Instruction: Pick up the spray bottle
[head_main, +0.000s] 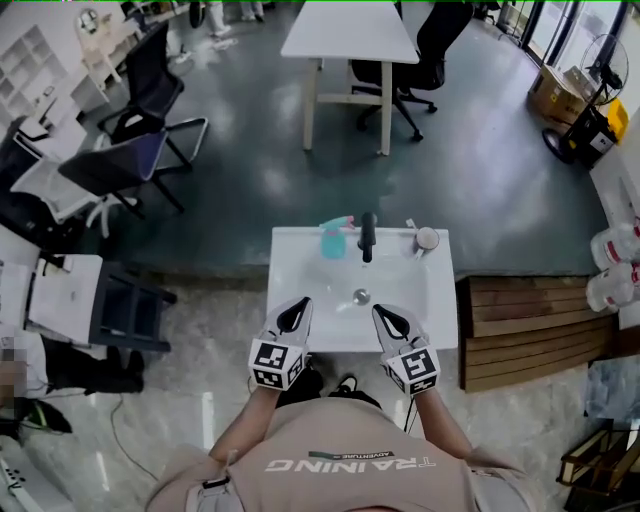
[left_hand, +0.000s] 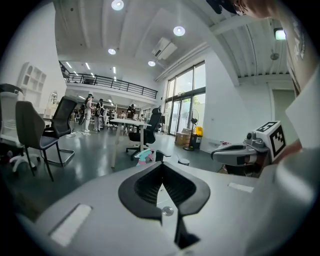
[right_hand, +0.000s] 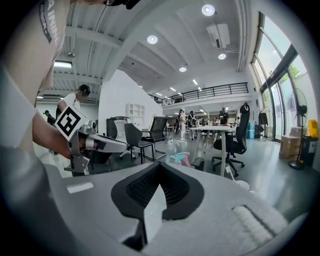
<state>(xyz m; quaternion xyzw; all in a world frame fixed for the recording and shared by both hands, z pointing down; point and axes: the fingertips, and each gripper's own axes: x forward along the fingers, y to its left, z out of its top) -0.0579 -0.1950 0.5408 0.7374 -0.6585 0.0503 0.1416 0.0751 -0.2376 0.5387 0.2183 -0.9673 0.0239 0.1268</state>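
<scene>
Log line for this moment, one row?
left gripper: shut, empty | right gripper: shut, empty | spray bottle: untouched, far edge of sink

Count: 2 grippers (left gripper (head_main: 301, 306), right gripper (head_main: 381, 312)), 1 sink (head_main: 300, 275) carrying 1 faucet (head_main: 368, 236), 1 drain (head_main: 361, 296), 1 spray bottle (head_main: 334, 238) left of the faucet and 1 small round container (head_main: 427, 238) right of it, plus 1 white table (head_main: 345, 30) far back, 2 white jugs (head_main: 616, 245) right, 1 fan (head_main: 603, 55) far right.
</scene>
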